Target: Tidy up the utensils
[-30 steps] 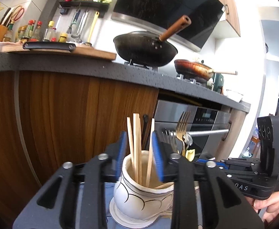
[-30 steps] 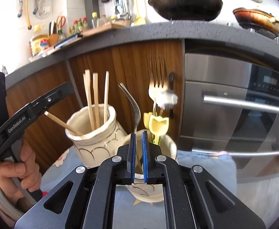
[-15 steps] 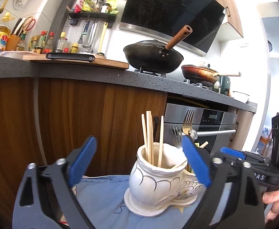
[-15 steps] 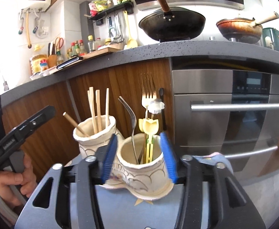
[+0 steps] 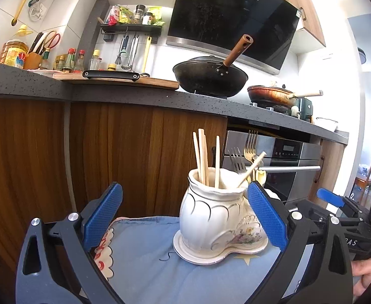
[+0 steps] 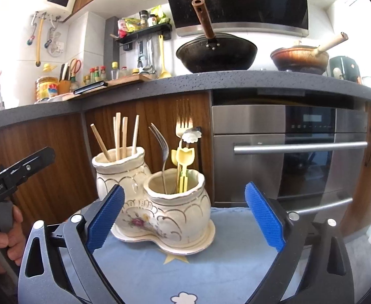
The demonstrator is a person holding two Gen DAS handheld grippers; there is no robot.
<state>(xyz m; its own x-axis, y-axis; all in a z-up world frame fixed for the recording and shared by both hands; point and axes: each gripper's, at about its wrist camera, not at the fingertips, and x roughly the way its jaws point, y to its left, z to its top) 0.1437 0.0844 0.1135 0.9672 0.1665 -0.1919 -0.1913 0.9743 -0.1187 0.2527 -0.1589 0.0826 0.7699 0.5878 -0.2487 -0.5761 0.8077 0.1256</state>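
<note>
Ceramic holder (image 6: 160, 217): chopsticks (image 6: 121, 136) in one pot, forks (image 6: 164, 152) in other.

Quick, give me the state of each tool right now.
Left tool: opening wide, holding nothing; the chopstick pot stands between its fingers, untouched.
Right tool: opening wide, holding nothing.

a desk under a light blue cloth (image 6: 231, 273) carries a white ceramic twin-pot utensil holder (image 6: 170, 215) standing upright on its own base.

Right tongs (image 6: 185, 217) opening, empty, before twin ceramic holder (image 6: 160, 215) of utensils.
</note>
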